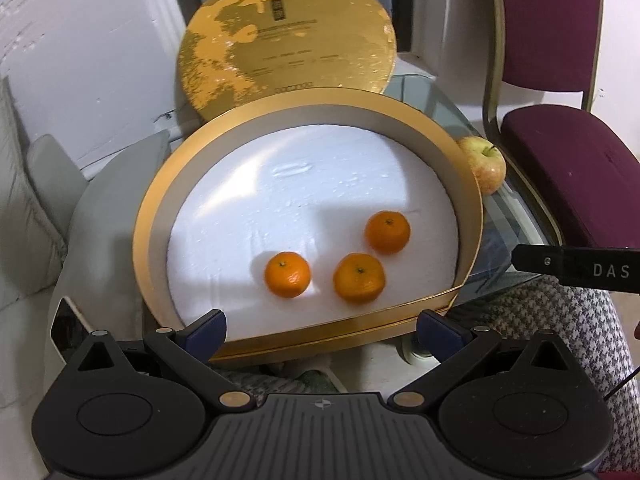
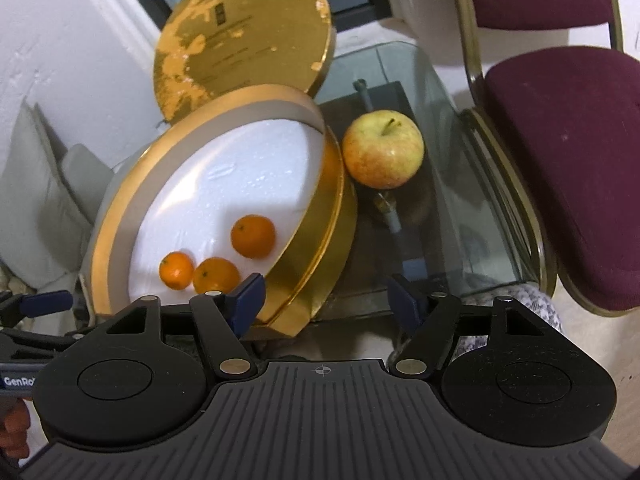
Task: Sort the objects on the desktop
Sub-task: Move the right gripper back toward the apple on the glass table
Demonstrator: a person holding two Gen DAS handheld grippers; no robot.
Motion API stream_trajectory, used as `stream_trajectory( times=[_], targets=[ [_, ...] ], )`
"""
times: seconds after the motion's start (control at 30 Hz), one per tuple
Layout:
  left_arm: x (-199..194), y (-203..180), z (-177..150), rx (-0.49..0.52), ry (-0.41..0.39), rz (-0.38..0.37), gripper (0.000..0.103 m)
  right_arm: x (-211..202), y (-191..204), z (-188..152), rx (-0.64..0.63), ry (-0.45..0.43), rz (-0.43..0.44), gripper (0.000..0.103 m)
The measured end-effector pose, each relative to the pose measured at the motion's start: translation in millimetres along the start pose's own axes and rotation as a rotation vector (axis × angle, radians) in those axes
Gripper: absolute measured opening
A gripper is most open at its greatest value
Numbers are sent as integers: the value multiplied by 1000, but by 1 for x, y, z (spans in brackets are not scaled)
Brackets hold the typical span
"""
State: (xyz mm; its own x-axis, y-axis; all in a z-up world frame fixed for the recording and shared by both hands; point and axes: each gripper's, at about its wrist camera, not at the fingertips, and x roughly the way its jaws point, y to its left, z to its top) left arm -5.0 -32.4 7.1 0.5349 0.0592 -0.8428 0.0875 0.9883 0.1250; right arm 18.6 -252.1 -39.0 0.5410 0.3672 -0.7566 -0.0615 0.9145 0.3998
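Your left gripper [image 1: 322,330] and right gripper [image 2: 326,300] both stand wide open, holding nothing, at the near edge of the round gold box [image 1: 472,216]. Inside it, 3 tangerines [image 1: 359,283] sit on white foam, toward the near right. Farther right, an apple [image 2: 383,149] rests on the glass tabletop [image 2: 460,184], just beside the box wall. Behind, the gold lid [image 1: 288,36] leans upright.

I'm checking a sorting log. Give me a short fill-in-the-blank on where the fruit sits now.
The round gold box holds ___ tangerines.
The apple rests on the glass table, ___ the box.
Both the left gripper and the right gripper are ___.

Missing words: three; outside; open
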Motion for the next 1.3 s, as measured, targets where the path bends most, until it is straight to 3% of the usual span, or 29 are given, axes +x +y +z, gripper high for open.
stream_trajectory(
  times=[0.23, 0.57, 0.73, 1.1, 1.3],
  targets=[
    [13, -5, 5, 11, 28, 0, 102, 11, -6, 4, 40, 11, -4, 87],
    [28, -4, 10, 6, 54, -12, 102, 25, -25, 18, 166, -8, -17, 90],
    [35, 7, 16, -40, 64, -3, 102, 38, -34, 45, 267, -73, -39, 93],
    [54, 35, 25, -119, 77, 42, 102, 104, -48, 107, 398, -85, -140, 93],
    [61, 40, 26, -124, 87, 33, 102, 133, -54, 114, 483, -9, -148, 93]
  ],
)
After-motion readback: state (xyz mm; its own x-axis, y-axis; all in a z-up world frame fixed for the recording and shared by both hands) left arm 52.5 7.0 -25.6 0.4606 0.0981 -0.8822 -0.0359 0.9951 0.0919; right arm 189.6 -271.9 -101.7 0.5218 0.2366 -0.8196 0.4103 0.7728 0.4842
